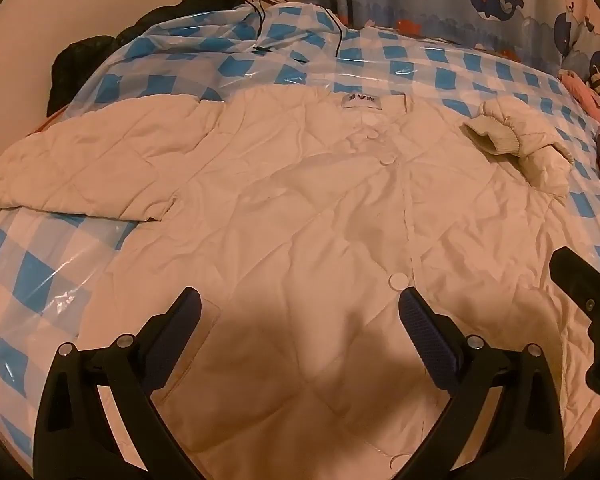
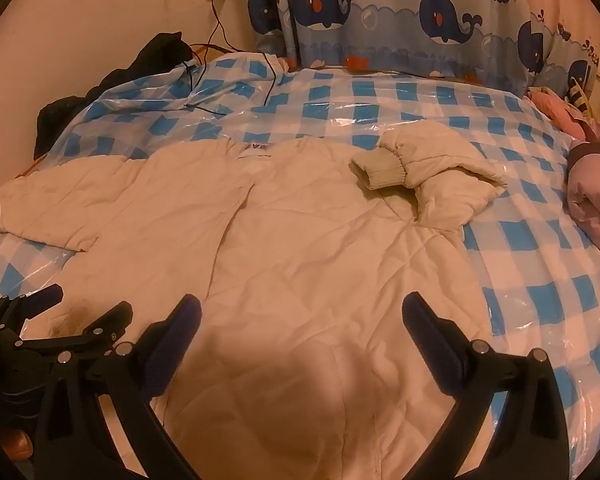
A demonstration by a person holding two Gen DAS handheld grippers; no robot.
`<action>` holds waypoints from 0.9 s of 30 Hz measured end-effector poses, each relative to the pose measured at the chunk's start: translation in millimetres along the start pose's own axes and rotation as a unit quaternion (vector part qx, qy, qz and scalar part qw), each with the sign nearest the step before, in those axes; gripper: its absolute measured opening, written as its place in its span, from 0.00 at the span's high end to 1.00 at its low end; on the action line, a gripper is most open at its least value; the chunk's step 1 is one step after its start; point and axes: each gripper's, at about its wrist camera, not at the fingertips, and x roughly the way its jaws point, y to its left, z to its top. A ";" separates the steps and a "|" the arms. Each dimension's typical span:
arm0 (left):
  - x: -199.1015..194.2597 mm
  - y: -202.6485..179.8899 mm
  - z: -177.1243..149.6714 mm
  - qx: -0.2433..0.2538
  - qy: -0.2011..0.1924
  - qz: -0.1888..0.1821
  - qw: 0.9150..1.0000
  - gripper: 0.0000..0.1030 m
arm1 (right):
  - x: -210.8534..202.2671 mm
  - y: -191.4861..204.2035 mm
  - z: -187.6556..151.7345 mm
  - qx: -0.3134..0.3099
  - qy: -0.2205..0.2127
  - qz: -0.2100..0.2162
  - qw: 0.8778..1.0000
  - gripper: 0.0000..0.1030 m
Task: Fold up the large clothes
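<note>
A cream quilted jacket (image 1: 300, 208) lies spread across the middle of both frames on a blue-checked plastic sheet (image 2: 420, 100). The left gripper (image 1: 300, 304) and right gripper (image 2: 302, 308), at bottom centre, gape wide, holding nothing

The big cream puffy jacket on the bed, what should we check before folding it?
1. Cream quilted jacket lies flat, front up, buttoned: ok.
2. Left sleeve stretched straight out: ok.
3. Right sleeve with ribbed cuff bent back and bunched, not smoothed: not ok.
4. Left gripper open, holding nothing: ok.
5. Right gripper open, holding nothing: ok.
6. Jacket's bottom hem lying even: cannot tell, it is hidden under the grippers.
</note>
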 end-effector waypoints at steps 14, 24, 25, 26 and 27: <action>2.9 0.4 -2.1 0.003 0.003 0.001 1.000 0.08 | 2.9 2.0 -3.2 0.000 0.001 0.001 1.000 0.06; 5.1 -3.2 -3.0 -0.001 0.000 -0.003 1.000 0.08 | 3.3 2.8 -3.6 0.001 0.000 0.000 1.000 0.06; 5.0 -2.6 -3.0 -0.001 -0.001 -0.004 1.000 0.08 | 3.0 2.2 -3.3 0.001 0.000 0.001 1.000 0.06; 5.2 -2.6 -2.9 -0.001 -0.001 -0.004 1.000 0.08 | 3.2 2.4 -3.5 0.001 0.000 0.001 1.000 0.06; 5.5 -2.8 -3.1 -0.001 0.000 -0.004 1.000 0.08 | 3.4 2.9 -3.8 0.000 0.000 0.001 1.000 0.06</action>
